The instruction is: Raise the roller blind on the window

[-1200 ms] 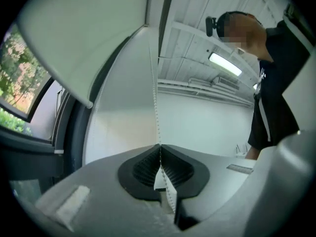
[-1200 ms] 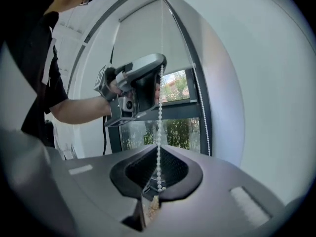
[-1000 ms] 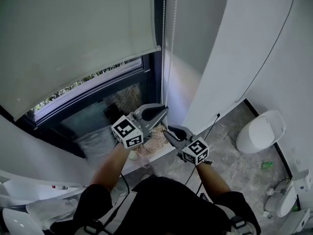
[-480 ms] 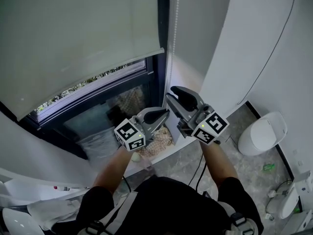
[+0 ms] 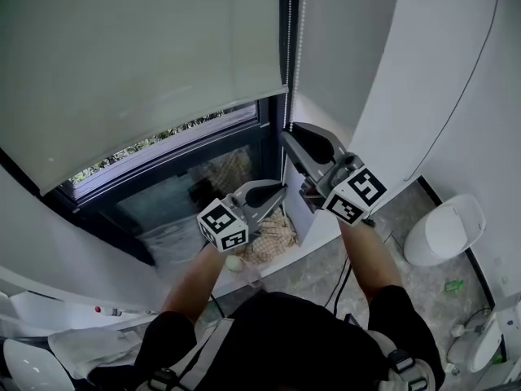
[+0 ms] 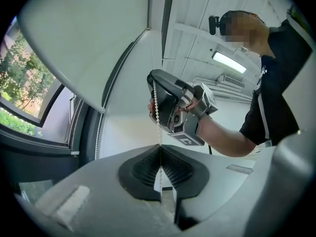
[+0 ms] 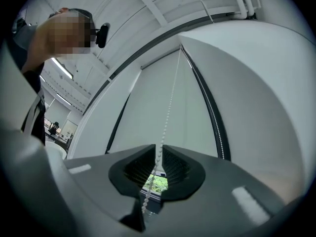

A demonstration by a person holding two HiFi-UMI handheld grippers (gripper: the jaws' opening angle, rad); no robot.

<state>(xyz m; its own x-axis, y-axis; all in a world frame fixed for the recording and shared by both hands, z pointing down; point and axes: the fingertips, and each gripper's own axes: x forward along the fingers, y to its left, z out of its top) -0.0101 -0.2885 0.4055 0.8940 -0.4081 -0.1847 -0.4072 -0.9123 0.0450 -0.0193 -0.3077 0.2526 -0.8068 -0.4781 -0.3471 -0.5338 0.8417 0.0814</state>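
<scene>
Your right tool [image 5: 291,137] has come up since a second ago. Then it sat lower than and to the right of the left tool [image 5: 277,191]; now it stands above it, close to the dark frame of the window [image 5: 275,141]. Its jaws have just been closing and are now a narrow slit apart. The bead chain [image 7: 170,102] runs straight through that slit, and the pads are not yet pressing on it. Your left tool has barely shifted. Its jaws are fully together, with the same chain pinched in the seam between them, so you are holding the chain low with the left while the right sits higher on the same strand.

The chain is a string of small white balls hanging along the window's right edge. The roller blind [image 5: 138,63] is smooth, matte, pale grey fabric with a straight bottom bar, and it covers the upper part of the glass. The tool pads [image 7: 177,164] are black and finely ribbed, set in grey plastic shells.
</scene>
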